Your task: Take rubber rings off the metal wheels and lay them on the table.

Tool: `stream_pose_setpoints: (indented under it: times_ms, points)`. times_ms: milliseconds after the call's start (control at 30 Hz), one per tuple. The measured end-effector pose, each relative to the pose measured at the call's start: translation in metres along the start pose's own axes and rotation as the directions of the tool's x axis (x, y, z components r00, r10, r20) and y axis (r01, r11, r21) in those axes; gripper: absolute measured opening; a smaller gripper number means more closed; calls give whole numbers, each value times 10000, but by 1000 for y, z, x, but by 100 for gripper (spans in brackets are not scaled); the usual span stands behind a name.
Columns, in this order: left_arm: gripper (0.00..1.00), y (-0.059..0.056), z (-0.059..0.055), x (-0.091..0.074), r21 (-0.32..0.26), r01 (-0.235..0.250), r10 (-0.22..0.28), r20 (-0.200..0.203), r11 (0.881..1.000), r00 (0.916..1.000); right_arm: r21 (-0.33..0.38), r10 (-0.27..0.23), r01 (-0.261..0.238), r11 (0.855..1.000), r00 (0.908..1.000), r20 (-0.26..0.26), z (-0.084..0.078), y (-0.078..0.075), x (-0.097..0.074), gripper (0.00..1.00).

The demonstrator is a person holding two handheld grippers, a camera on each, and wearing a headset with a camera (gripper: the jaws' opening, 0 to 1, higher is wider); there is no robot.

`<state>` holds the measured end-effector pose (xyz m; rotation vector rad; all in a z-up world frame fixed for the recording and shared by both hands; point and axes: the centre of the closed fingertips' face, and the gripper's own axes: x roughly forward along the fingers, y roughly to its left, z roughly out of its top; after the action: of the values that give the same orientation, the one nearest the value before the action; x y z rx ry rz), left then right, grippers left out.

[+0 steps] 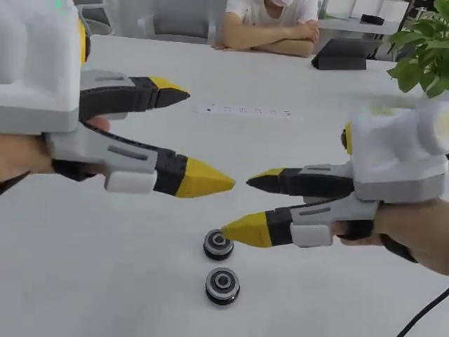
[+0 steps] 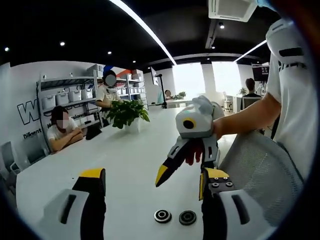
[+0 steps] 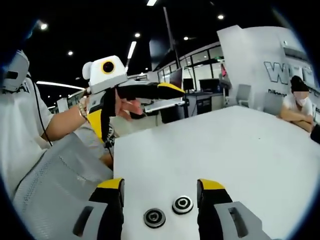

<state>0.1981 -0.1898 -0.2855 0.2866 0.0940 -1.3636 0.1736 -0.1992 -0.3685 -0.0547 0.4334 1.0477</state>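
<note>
Two metal wheels lie side by side on the white bench [image 1: 295, 140], one wheel [image 1: 218, 244] just farther than the other [image 1: 222, 285], close but apart. Each has a dark rubber ring [image 1: 209, 286] around its rim.

The left gripper [image 1: 210, 138] hangs on the left above the bench, its fingers [image 1: 196, 179] spread wide with nothing between them. The right gripper [image 1: 235, 207] comes in from the right, its fingers [image 1: 245, 230] parted and holding nothing. Its lower yellow tip sits just above the far wheel in the head view; contact cannot be told. In the right gripper view both wheels lie between the fingers.

A person [image 1: 266, 24] sits at the far edge, and a plant [image 1: 424, 56] stands far right.
</note>
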Motion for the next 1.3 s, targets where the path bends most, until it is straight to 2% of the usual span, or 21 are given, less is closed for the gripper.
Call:
stream_pose_setpoints:
  times_ms: [100, 267, 333, 433, 500, 600, 700, 800, 867, 967, 1033, 1100, 1167, 1300]
  points:
    - [75, -6, -8, 11, -474, 251, -233, 374, 9986, 9990, 275, 249, -250, 9993, 9997, 52, -7, 2, 3, 53]
    - [69, -15, -34, 24, -772, 385, -362, 300, 9963, 9989, 232, 325, -326, 9992, 9995, 14, -12, 0, 8, 48]
    - [67, -21, -44, 24, -911, 503, -494, 120, 9946, 9987, 222, 435, -434, 9988, 9990, -63, -16, 2, 9, 46]
    - [64, -25, -55, 24, -903, 585, -597, -110, 9942, 9982, 41, 514, -512, 9987, 9965, -658, -31, 6, 10, 43]
    - [63, -27, -61, 23, -890, 546, -573, -275, 9945, 9980, 57, 620, -618, 9981, 9943, -869, -38, 9, 10, 43]
    - [54, -31, -70, 21, -747, 618, -654, -459, 9953, 9968, 98, 710, -704, 9975, 9902, -1202, -50, 10, 8, 39]
    - [49, -35, -78, 22, -1187, 841, -908, -524, 9894, 9945, 212, 783, -758, 9969, 9821, -1711, -66, 11, 7, 37]
    - [48, -38, -82, 23, -977, 888, -953, -646, 9912, 9933, 176, 862, -844, 9963, 9758, -2010, -77, 13, 6, 35]
    - [47, -43, -86, 24, -982, 1095, -1178, -832, 9891, 9895, 256, 940, -906, 9956, 9698, -2251, -85, 13, 6, 32]
    - [45, -51, -91, 26, -755, 1414, -1479, -899, 9871, 9849, 235, 897, -866, 9960, 9665, -2405, -90, 12, 7, 32]
    - [43, -56, -97, 27, -622, 1617, -1680, -1167, 9849, 9788, 174, 838, -820, 9965, 9644, -2509, -93, 12, 7, 31]
    - [42, -59, -102, 29, -528, 1729, -1787, -1377, 9835, 9742, 140, 827, -819, 9965, 9629, -2567, -95, 13, 7, 30]
    - [42, -61, -105, 30, -674, 1772, -1857, -1530, 9819, 9706, 89, 805, -810, 9967, 9619, -2612, -96, 13, 8, 29]
    - [40, -67, -112, 31, -382, 1942, -1979, -1770, 9802, 9641, -18, 741, -775, 9970, 9597, -2711, -101, 13, 12, 26]
